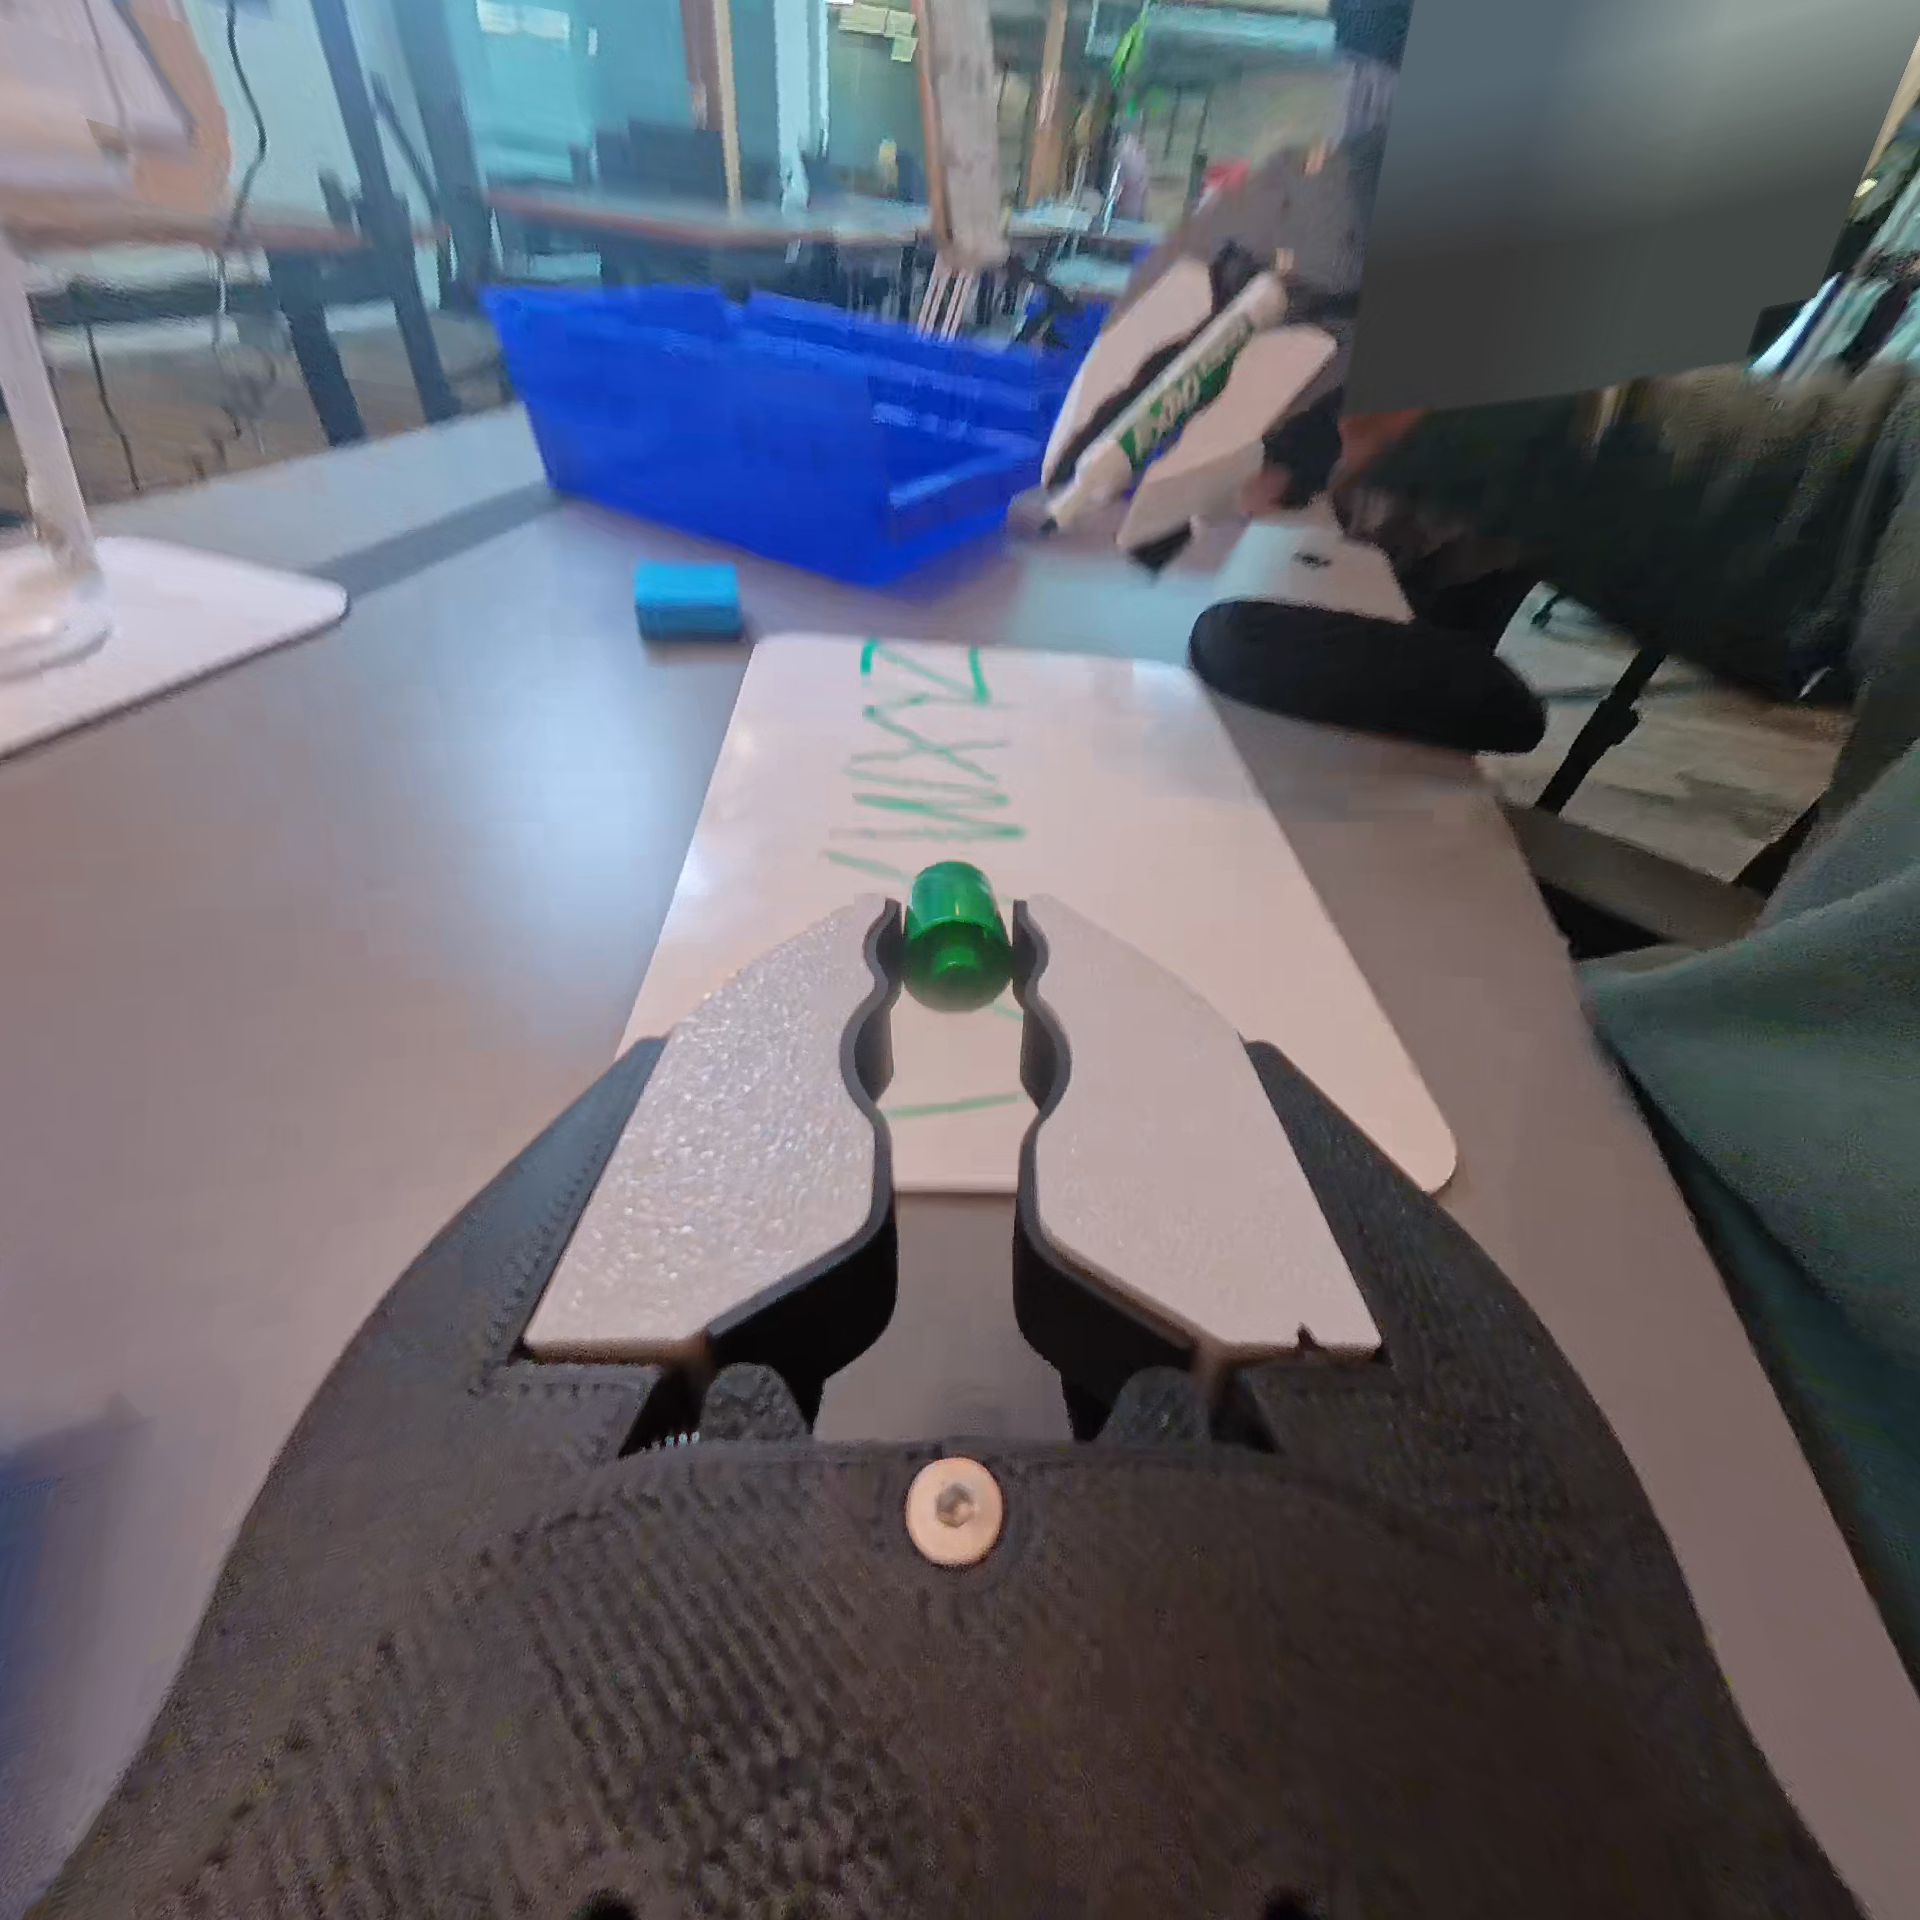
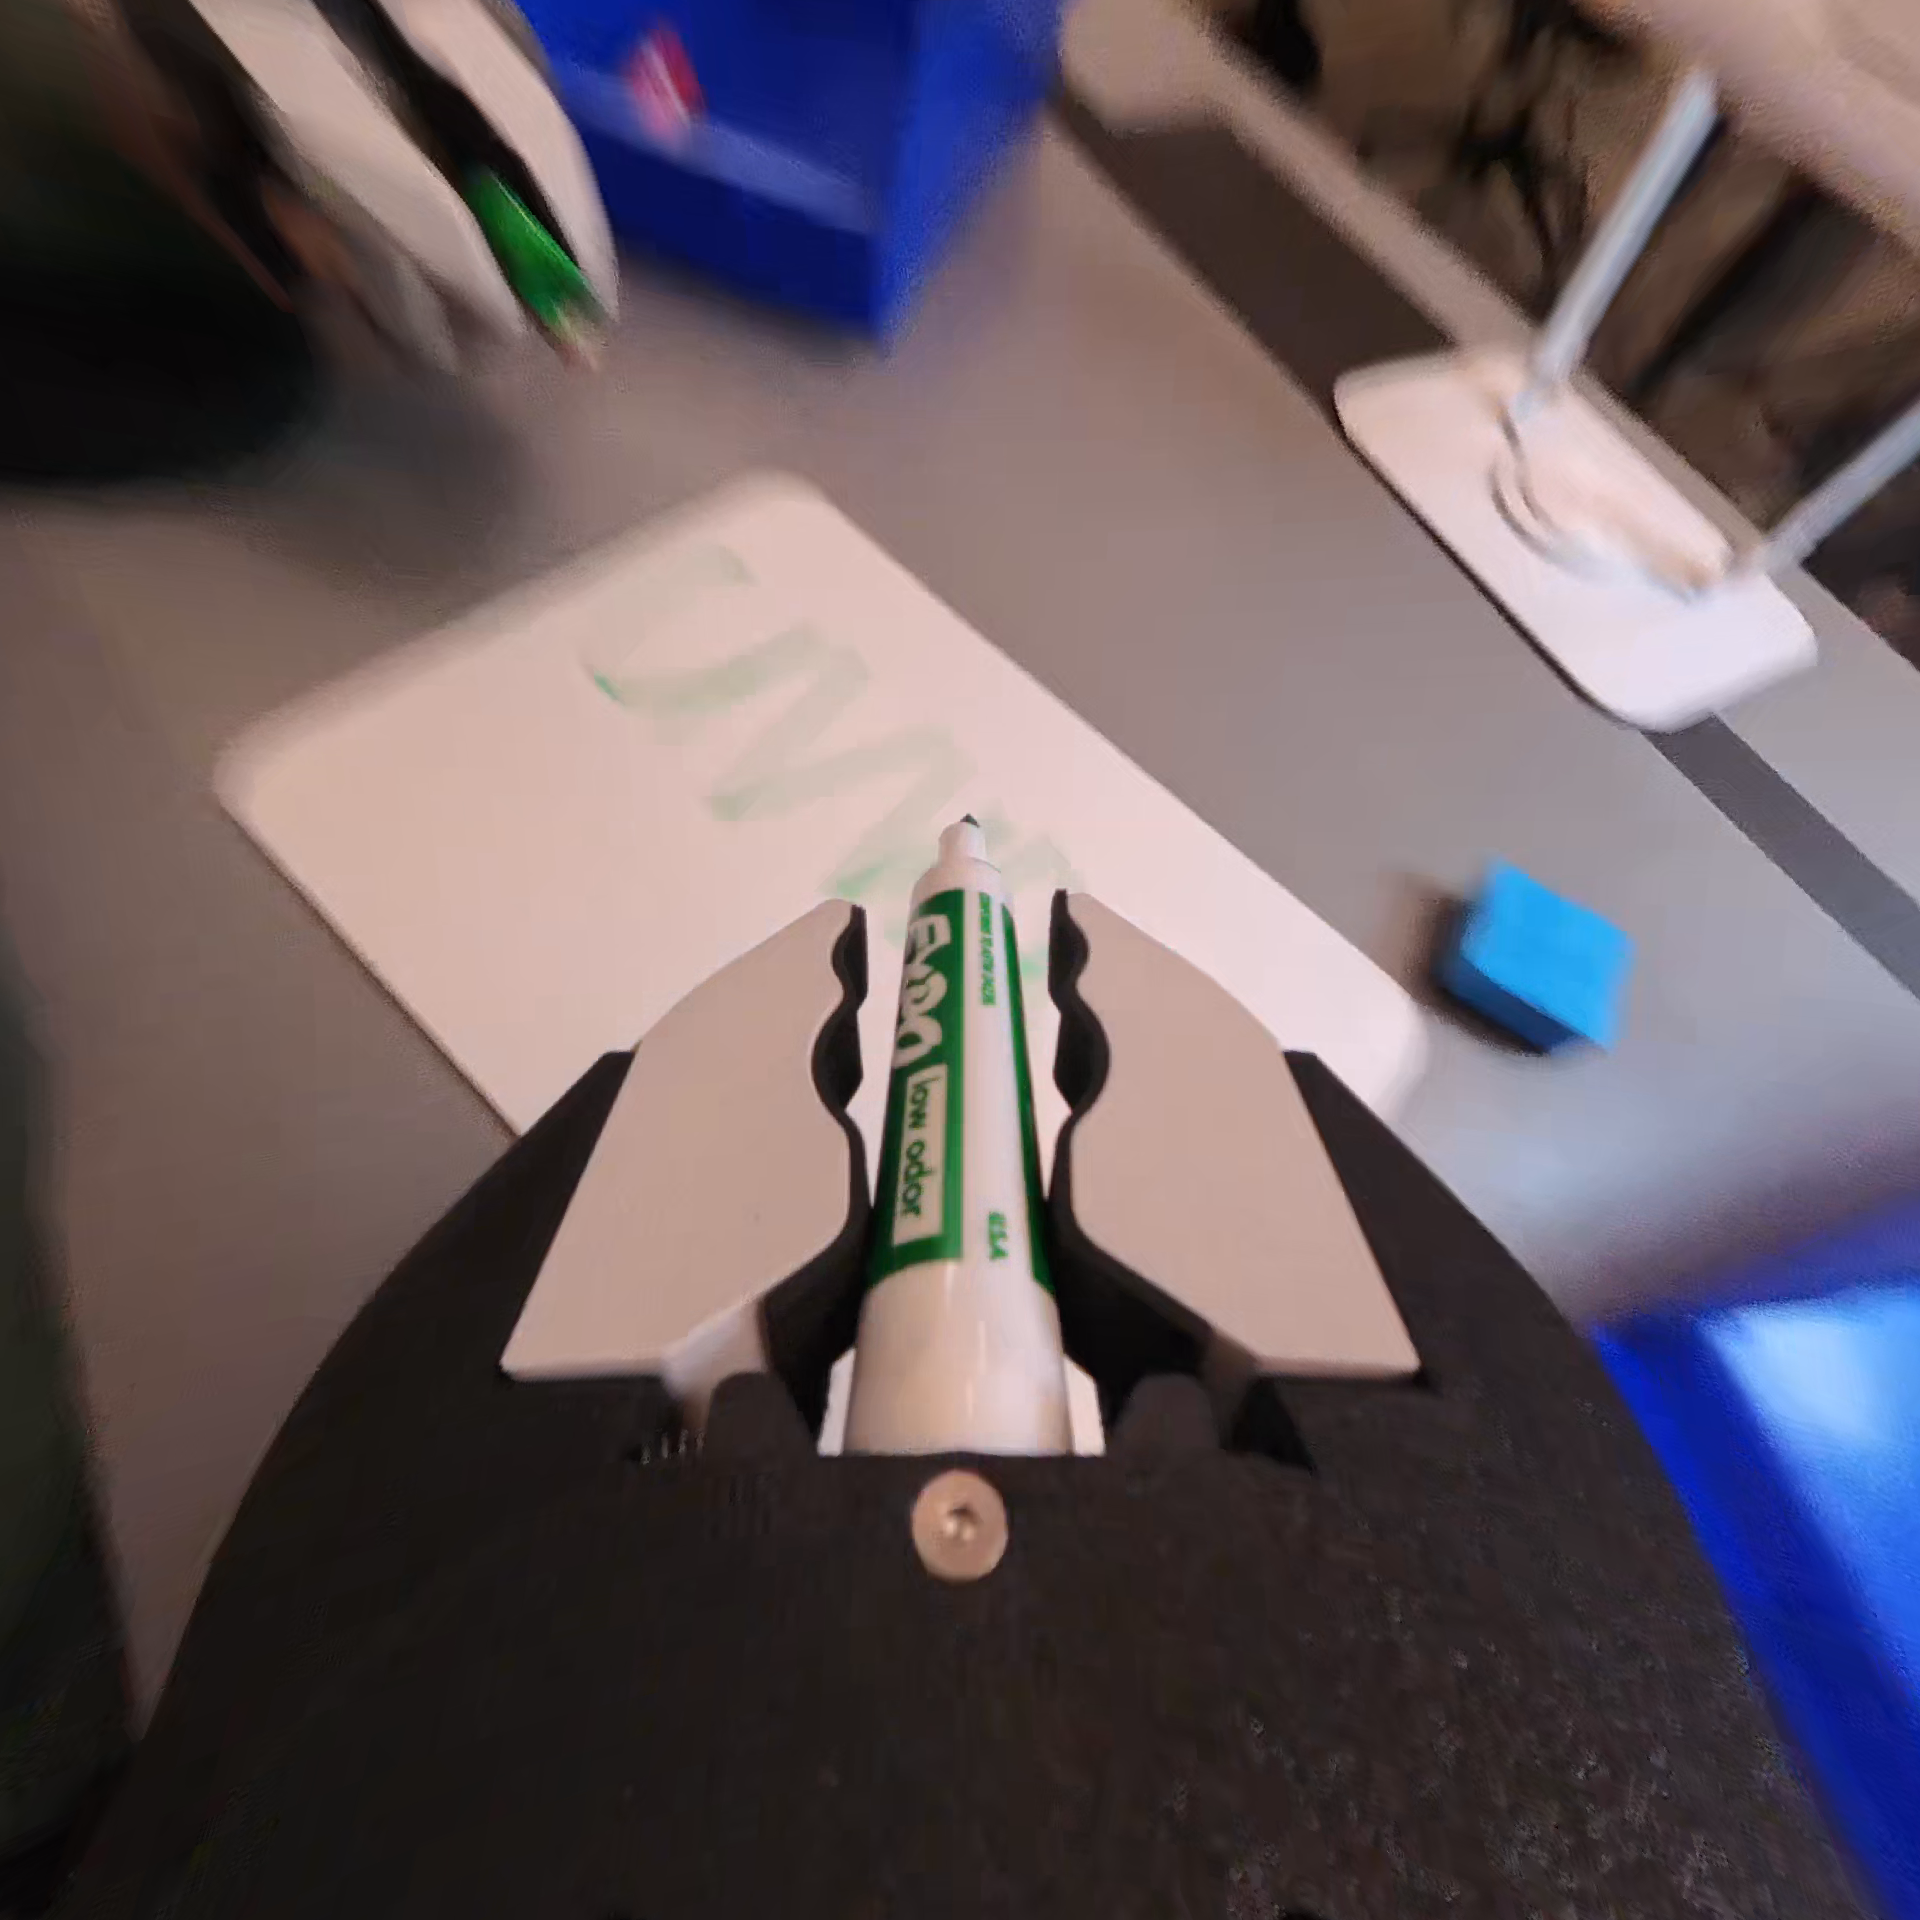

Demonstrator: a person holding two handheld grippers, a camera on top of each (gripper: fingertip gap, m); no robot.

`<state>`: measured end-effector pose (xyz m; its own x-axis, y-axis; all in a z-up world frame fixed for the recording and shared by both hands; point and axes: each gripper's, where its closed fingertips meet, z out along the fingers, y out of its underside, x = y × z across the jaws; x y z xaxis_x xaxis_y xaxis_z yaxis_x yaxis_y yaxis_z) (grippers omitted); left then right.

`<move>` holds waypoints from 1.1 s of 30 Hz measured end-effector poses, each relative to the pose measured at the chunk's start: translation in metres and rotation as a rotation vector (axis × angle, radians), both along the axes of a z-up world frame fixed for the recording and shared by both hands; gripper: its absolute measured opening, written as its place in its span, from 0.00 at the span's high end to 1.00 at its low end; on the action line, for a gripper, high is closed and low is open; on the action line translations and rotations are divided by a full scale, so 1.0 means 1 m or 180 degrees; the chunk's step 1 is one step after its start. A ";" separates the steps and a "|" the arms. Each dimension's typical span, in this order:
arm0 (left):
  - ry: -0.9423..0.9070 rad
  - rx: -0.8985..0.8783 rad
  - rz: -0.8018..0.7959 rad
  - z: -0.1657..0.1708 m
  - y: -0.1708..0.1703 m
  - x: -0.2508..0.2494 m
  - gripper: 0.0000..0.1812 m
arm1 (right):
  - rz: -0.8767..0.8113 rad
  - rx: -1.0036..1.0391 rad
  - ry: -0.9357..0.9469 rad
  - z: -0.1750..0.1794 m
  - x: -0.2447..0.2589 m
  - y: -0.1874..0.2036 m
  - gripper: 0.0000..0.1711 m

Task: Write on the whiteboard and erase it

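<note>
A small whiteboard [image 1: 1122,831] with green marks lies on the grey table; it also shows in the right wrist view [image 2: 499,831]. My left gripper [image 1: 954,935] is shut on the green marker cap [image 1: 951,951] above the board's near end. My right gripper [image 2: 956,914] is shut on the uncapped green-and-white marker [image 2: 956,1122], tip forward, held above the board. In the left wrist view the right gripper [image 1: 1101,520] with the marker [image 1: 1164,405] hangs past the board's far end. A blue eraser [image 1: 688,601] lies on the table beside the board; it also shows in the right wrist view [image 2: 1527,956].
A blue bin [image 1: 769,426] stands beyond the board, also in the right wrist view [image 2: 790,145]. A white stand base [image 1: 156,634] with a clear post is at the left, and shows in the right wrist view [image 2: 1579,561]. A person's sleeve [image 1: 1714,499] is at the right. One gripper's finger ends stand about 20 cm off the other's.
</note>
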<state>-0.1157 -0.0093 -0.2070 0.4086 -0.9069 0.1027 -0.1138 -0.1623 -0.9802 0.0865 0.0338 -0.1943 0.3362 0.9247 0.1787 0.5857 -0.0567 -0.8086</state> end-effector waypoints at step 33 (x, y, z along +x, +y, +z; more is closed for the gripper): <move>-0.0162 -0.0003 -0.2287 0.066 -0.087 0.186 0.89 | 0.0161 -0.0213 0.2520 0.051 -0.017 -0.130 0.80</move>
